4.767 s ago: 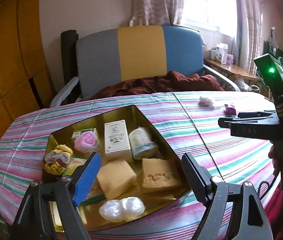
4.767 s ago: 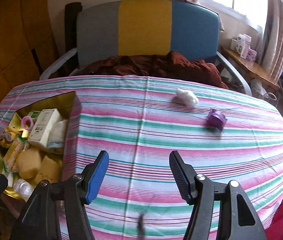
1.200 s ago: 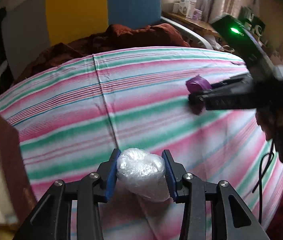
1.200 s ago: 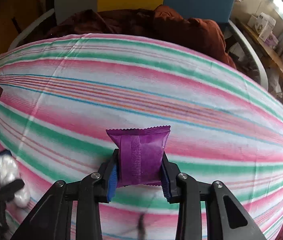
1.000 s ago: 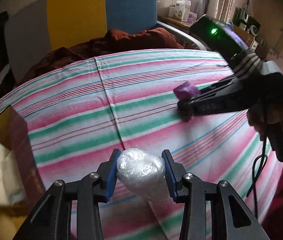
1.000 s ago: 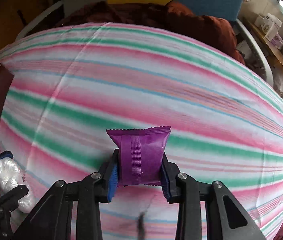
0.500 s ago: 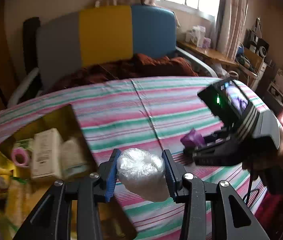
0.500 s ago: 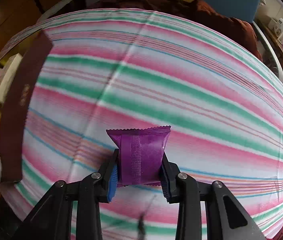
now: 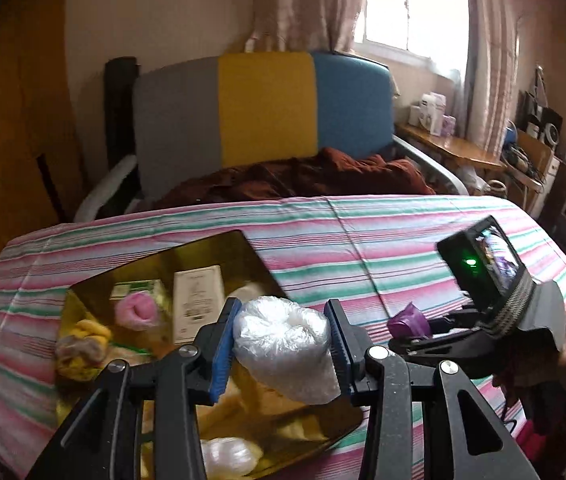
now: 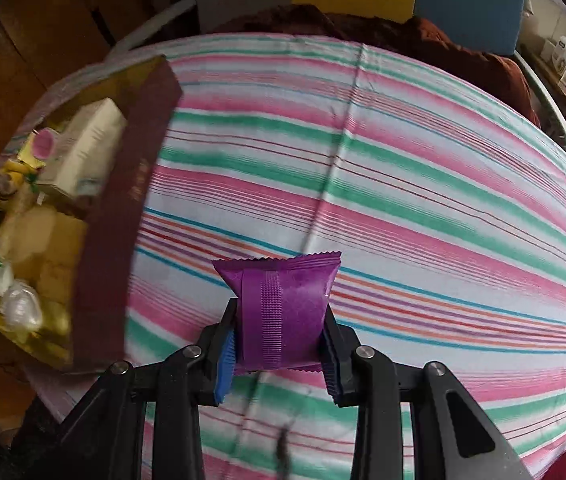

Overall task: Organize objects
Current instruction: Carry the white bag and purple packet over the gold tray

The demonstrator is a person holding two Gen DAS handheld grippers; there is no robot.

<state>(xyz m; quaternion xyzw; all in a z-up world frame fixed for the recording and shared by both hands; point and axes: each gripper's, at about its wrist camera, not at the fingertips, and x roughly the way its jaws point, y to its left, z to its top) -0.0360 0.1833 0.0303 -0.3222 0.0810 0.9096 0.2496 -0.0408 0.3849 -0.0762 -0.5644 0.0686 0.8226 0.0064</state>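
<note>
My left gripper [image 9: 281,344] is shut on a white plastic-wrapped bundle [image 9: 287,348] and holds it above the near right part of the gold box [image 9: 211,252]. The box holds a white carton [image 9: 197,300], a pink roll [image 9: 137,308], a yellow toy [image 9: 83,340], sponges and another plastic bundle [image 9: 227,454]. My right gripper [image 10: 279,344] is shut on a purple snack packet [image 10: 283,308], held over the striped tablecloth [image 10: 403,184] to the right of the box [image 10: 131,184]. The packet also shows in the left wrist view [image 9: 409,322].
A grey, yellow and blue chair back [image 9: 263,116] with a dark red blanket [image 9: 303,180] stands behind the table. A wooden shelf [image 9: 455,148] with small boxes is at the far right. Wood panelling [image 9: 11,140] is at the left.
My left gripper has carried the bundle leftward to above the gold box. My right gripper has moved left with the purple packet, nearer the box's side wall.
</note>
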